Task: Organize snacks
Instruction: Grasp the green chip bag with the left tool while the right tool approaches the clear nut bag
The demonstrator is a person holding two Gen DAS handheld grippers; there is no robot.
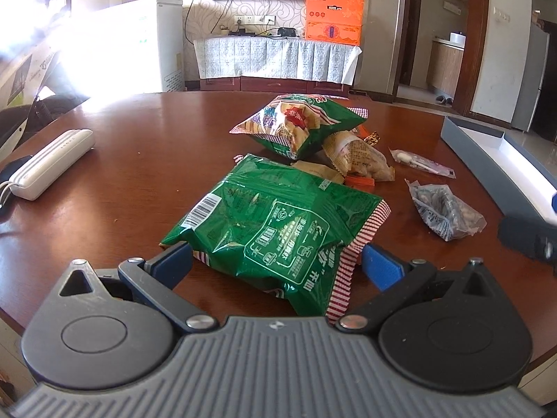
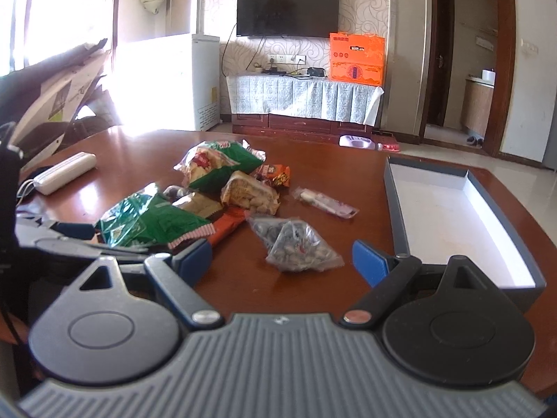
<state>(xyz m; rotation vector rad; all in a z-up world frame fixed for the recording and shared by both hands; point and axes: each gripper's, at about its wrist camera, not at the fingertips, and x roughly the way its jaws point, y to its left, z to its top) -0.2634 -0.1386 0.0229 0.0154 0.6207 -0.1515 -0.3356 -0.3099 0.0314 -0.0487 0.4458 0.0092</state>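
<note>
Currently: left hand-held gripper (image 1: 276, 261) spread wide around near green chip bag (image 1: 275, 230) on desk (image 1: 139, 160), not pinching | right hand-held gripper (image 2: 282, 259) wide, empty, facing nut packet (image 2: 296, 244); box (image 2: 466, 216) empty at right | risk: slick puffy bag could squirt out or crush; trailing edge might drag neighbouring snacks.

Green snack bag (image 1: 275, 223) (red-white striped edges); reddish-brown table (image 1: 139, 160); orange box (image 1: 334, 15)
</note>
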